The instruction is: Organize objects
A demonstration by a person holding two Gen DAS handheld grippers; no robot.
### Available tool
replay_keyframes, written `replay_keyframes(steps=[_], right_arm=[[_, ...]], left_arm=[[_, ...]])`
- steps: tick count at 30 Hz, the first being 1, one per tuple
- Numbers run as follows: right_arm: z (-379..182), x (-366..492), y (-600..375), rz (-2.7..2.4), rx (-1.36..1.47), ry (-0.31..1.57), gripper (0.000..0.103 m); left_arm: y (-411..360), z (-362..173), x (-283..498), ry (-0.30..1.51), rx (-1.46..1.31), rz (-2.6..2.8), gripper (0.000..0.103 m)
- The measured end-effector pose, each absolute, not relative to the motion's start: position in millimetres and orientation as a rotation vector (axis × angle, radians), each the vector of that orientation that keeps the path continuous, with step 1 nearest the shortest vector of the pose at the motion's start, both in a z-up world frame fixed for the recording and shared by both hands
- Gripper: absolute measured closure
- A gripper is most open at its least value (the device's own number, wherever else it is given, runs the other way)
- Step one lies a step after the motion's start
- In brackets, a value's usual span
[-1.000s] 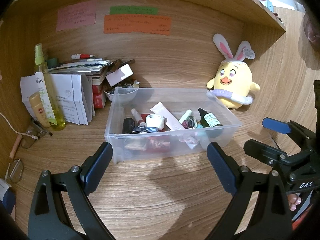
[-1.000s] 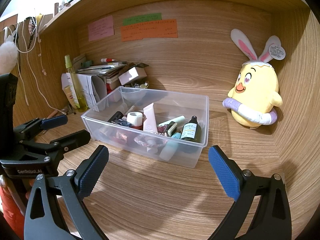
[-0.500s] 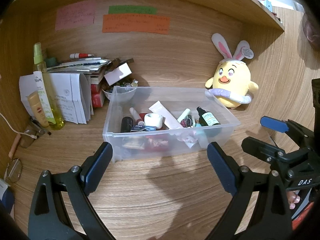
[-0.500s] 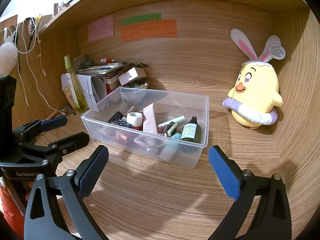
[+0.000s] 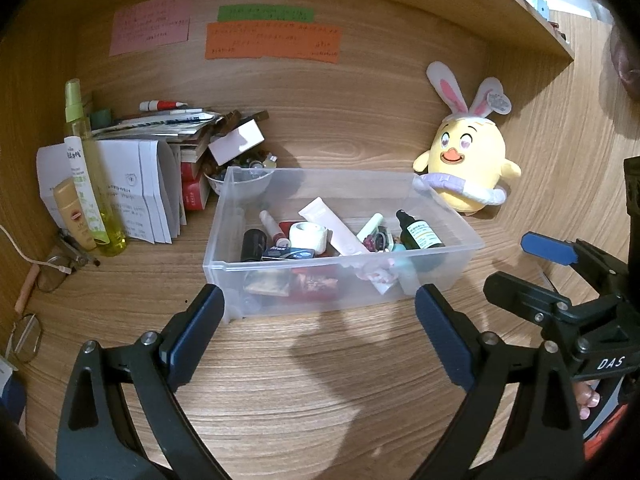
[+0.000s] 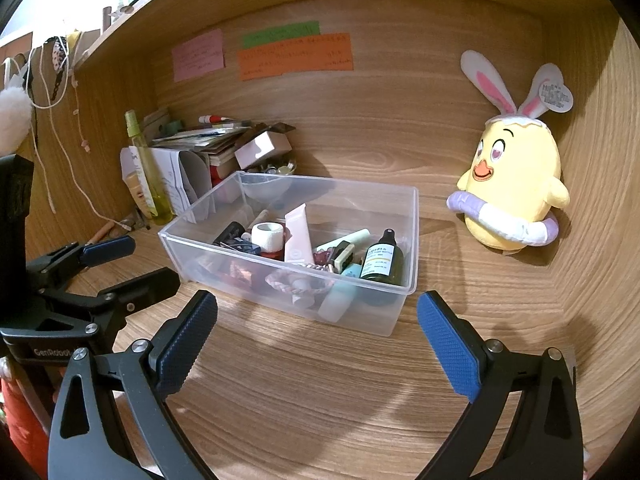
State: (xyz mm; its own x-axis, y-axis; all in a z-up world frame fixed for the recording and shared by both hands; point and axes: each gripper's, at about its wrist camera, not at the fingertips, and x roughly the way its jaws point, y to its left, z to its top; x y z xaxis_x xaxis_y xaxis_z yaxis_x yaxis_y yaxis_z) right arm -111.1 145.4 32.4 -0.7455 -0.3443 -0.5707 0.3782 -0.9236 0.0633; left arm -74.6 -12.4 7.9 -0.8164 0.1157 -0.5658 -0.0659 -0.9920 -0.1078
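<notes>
A clear plastic bin (image 5: 460, 240) (image 6: 412, 240) sits mid-desk, filled with several small items: a dark green dropper bottle (image 5: 420, 234) (image 6: 382, 258), a white tape roll (image 5: 308, 234) (image 6: 268, 236), a pale pink tube (image 5: 334, 226) (image 6: 298, 236). My left gripper (image 5: 320, 332) hovers open just in front of the bin, nothing between its blue pads. My right gripper (image 6: 318, 340) is open too, short of the bin's near corner. Each gripper appears in the other's view: the right one (image 5: 552, 276), the left one (image 6: 116, 264).
A yellow plush chick with rabbit ears (image 5: 466, 176) (image 6: 512, 188) leans in the right corner. At back left stand a green spray bottle (image 5: 90, 176), a small tan bottle (image 5: 74, 212), folded papers (image 5: 148, 188) and stacked books. Eyeglasses (image 5: 26, 334) and a cable lie at the left edge.
Both grippers have edged slightly nearer to the bin; the left wrist view has shifted a little to the right. Jaws stay open.
</notes>
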Motion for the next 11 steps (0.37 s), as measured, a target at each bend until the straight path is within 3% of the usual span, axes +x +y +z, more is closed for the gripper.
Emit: replay_keyframes(steps=[11], right_arm=[[28.4, -116.1, 146.4, -2.613, 0.856, 0.073, 0.003]], left_arm=[[-11.4, 4.6, -78.3, -0.139, -0.933, 2.895, 0.003]])
